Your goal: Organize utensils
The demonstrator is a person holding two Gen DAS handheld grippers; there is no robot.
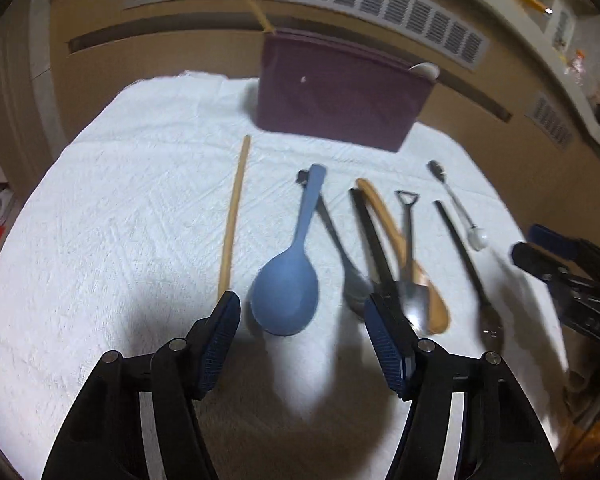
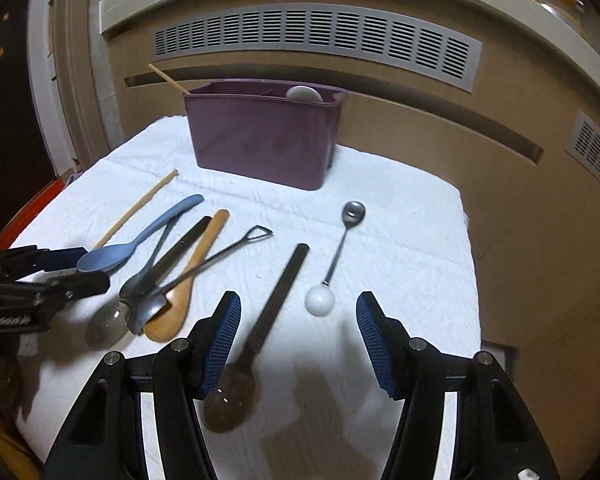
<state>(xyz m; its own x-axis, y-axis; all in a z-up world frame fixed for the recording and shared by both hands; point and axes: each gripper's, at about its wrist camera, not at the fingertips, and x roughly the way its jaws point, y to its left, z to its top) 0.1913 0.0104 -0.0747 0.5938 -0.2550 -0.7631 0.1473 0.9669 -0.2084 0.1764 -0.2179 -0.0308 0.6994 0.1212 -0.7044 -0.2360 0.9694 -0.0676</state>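
Several utensils lie side by side on a white towel [image 1: 112,208]. My left gripper [image 1: 301,306] hovers open, with the bowl of the blue spoon [image 1: 308,216] lying between its fingertips, untouched. A wooden chopstick [image 1: 234,216] runs by its left finger. My right gripper [image 2: 297,304] is open over a black-handled spoon [image 2: 278,292] and a small steel spoon with a white ball end [image 2: 319,300]. Left of them a wooden spoon [image 2: 198,264] and steel spoons overlap. The purple caddy [image 2: 260,140] at the back holds a chopstick [image 2: 168,77] and a white spoon [image 2: 302,93].
A tan wall panel with a grey vent grille [image 2: 316,36] rises right behind the caddy. The towel ends at its right edge [image 2: 470,240] and at its left edge, where something red [image 2: 28,216] shows below. Each gripper appears at the side of the other's view.
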